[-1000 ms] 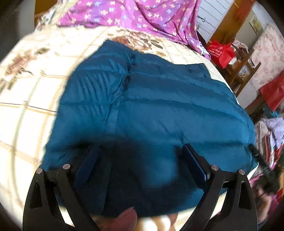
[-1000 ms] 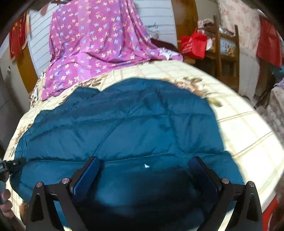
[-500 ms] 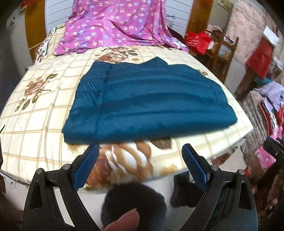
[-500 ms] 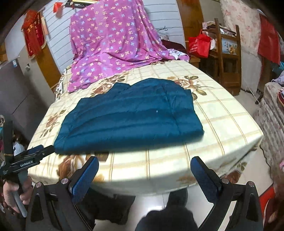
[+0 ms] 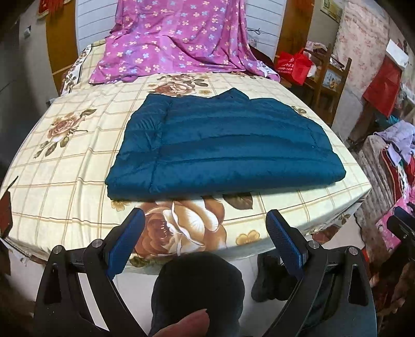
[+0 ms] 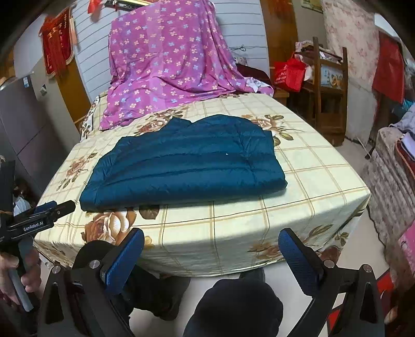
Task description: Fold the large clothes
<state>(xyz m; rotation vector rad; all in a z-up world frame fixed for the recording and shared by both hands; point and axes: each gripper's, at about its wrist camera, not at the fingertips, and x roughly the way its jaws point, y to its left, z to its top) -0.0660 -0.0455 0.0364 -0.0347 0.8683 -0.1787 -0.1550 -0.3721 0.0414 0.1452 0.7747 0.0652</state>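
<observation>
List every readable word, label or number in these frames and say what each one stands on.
"GenRobot.AI": white print on the side of the left tool, right wrist view.
White print on the red bag: too blurred to read.
Framed sign on the wall: unreadable.

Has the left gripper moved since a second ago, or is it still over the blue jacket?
Yes. The left gripper has pulled back off the blue jacket and past the near edge of the bed, fingers open, holding nothing.
</observation>
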